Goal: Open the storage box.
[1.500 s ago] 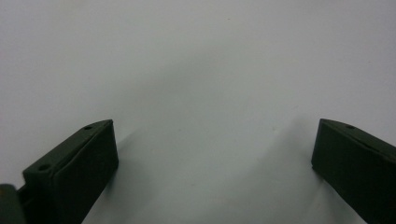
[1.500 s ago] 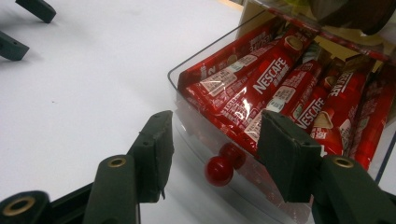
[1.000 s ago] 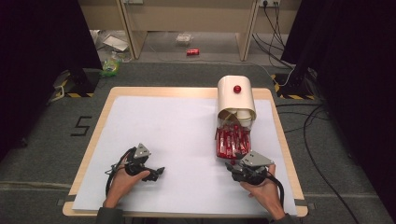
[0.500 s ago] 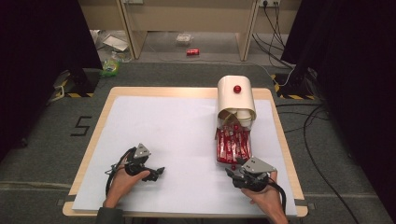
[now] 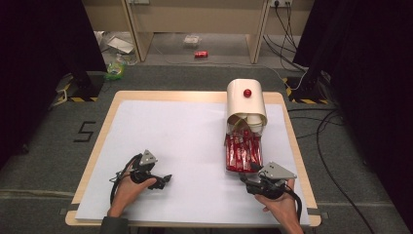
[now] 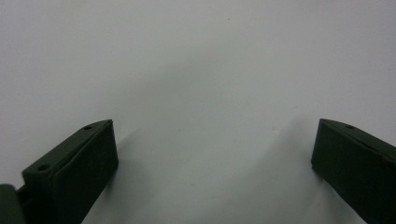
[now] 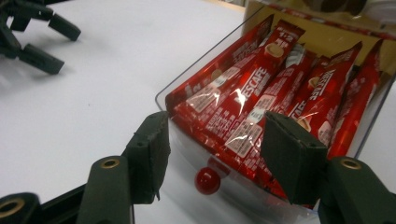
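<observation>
Near the surface's right edge, the right gripper (image 7: 212, 149), jaws wide apart and empty, straddles the clear drawer's (image 7: 187, 135) red knob (image 7: 207, 180); closing off-centre could slip off it. The left gripper (image 5: 158, 180) rests with jaws wide, empty.

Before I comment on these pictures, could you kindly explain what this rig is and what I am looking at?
A person works at a table covered with white paper, holding a two-jaw gripper in each hand. One picture looks down from above; the other two come from cameras riding on the grippers. The left gripper rests open over bare paper, holding nothing. The right gripper is open, its jaws either side of a red knob on a clear drawer of red Nescafé sachets, pulled out from a cream dispenser holding paper cups.
</observation>
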Demonstrator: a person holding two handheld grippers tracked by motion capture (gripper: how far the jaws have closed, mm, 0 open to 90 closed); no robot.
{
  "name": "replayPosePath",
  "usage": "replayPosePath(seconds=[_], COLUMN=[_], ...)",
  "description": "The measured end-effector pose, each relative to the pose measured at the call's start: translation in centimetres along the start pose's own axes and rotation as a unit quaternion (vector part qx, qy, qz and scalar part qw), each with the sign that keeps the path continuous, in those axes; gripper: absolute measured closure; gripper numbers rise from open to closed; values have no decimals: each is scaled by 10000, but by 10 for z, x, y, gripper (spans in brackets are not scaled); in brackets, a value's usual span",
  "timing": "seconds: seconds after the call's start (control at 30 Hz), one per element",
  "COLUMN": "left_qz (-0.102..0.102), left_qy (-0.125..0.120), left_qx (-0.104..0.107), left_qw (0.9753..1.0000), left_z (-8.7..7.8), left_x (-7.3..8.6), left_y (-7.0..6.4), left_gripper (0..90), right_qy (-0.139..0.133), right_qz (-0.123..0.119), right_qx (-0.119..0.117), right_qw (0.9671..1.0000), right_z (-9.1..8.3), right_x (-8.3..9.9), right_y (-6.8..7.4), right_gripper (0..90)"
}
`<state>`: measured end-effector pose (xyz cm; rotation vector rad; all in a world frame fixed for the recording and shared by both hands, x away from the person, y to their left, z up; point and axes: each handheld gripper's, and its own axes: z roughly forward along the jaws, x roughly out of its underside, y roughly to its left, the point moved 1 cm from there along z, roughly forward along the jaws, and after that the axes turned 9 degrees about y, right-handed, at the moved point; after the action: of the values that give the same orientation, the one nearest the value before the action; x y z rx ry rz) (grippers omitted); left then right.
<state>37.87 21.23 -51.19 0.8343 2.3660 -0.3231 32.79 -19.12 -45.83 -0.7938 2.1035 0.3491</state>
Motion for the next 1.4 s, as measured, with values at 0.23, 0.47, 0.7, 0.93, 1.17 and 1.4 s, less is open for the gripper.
replayPosePath(seconds=[0.23, 0.47, 0.7, 0.93, 1.17, 1.4], left_qz=[-4, -8, -7, -3, -3, -7], left_qy=[0, 4, -2, 0, 0, 0], left_qx=[7, 13, 11, 10, 10, 9], left_qw=[10000, 10000, 10000, 10000, 10000, 10000], left_z=[0, 0, 0, 0, 0, 0], left_x=[0, 0, 0, 0, 0, 0], left_y=[0, 0, 0, 0, 0, 0], left_gripper=[0, 0, 0, 0, 0, 0], right_qy=[-88, -204, -165, -142, -149, -128], right_qz=[101, 249, 279, 338, 343, 371], right_qx=[15, 23, 9, -43, 23, 82], right_qw=[9999, 9995, 9995, 9993, 9993, 9992], right_z=[-1, 4, 14, 21, 25, 29], right_x=[-5, -15, -20, -25, -30, -36], right_y=[-2, -4, -5, -6, -11, -16], right_gripper=[411, 407, 400, 396, 391, 391])
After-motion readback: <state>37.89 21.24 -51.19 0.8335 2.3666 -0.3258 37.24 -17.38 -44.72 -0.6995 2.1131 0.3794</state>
